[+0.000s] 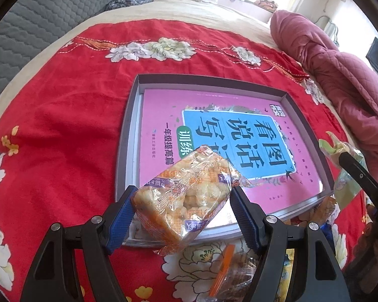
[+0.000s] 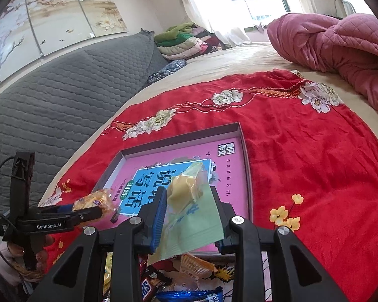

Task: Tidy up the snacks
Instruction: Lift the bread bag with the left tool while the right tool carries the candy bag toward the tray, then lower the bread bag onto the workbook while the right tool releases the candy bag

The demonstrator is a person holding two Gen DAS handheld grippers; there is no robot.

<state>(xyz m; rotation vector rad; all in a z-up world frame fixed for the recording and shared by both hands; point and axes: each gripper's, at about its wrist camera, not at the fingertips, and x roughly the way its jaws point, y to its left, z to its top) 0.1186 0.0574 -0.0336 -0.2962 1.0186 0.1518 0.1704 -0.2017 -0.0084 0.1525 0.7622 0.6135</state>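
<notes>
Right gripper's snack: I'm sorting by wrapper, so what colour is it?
Pale green wrapper with a clear end showing a yellow pastry; best seen in the right wrist view.

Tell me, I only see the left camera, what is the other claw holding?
Observer: The right claw grips a pale green packet with a yellow snack inside.
Operator: Is it over the tray?
Observer: Yes, it is held above the near edge of the grey tray with the pink book.
Operator: Any more snacks left?
Observer: Yes, a pile of wrappers lies below that claw, one dark bar and a blue packet among them.
</notes>
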